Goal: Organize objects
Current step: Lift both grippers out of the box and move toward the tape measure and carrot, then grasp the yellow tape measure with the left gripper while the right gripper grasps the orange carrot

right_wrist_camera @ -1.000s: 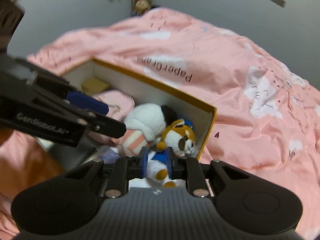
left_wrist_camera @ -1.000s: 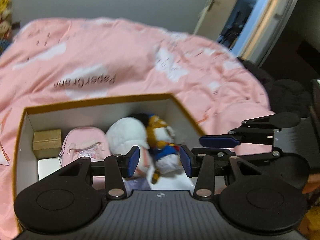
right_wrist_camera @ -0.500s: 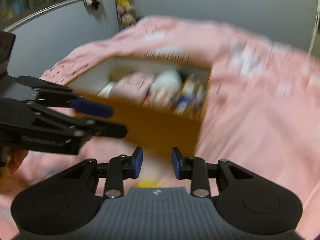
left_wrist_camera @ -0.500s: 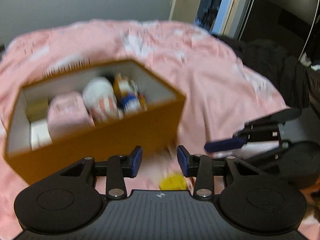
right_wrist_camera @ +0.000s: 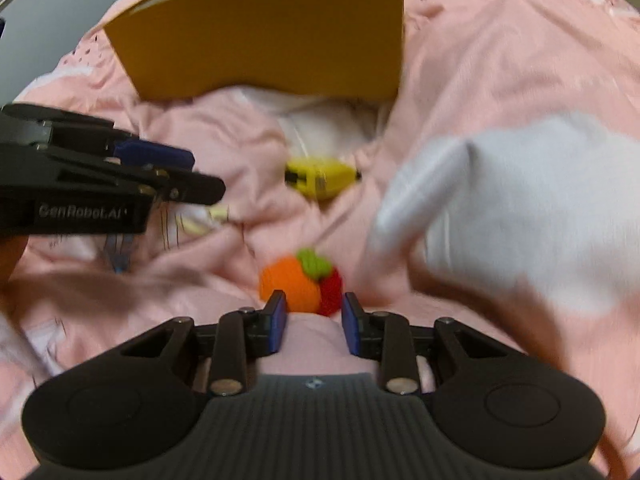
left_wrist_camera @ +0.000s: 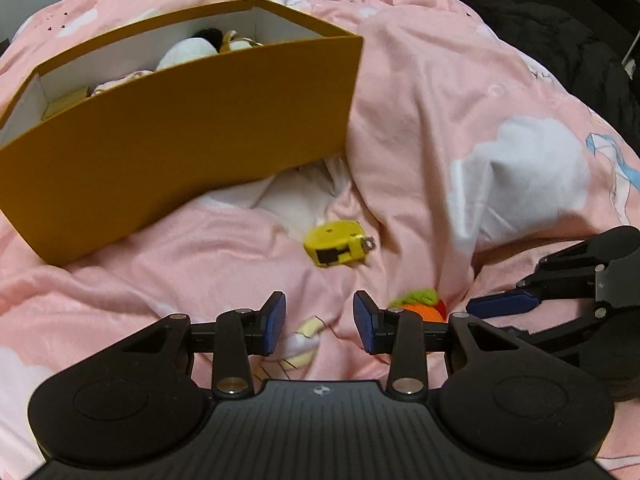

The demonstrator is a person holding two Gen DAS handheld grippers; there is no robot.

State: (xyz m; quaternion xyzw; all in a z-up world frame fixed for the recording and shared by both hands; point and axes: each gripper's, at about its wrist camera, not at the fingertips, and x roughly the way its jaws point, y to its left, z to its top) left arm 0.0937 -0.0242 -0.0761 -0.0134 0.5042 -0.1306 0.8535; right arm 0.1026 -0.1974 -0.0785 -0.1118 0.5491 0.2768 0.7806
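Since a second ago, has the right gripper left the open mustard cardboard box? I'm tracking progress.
Yes. The right gripper has backed out of the box, now near the crocheted orange-and-red fruit.

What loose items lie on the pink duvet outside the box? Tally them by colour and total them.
Yellow: 1, tape measure
Orange, red and green: 1, knitted fruit toy
Total: 2
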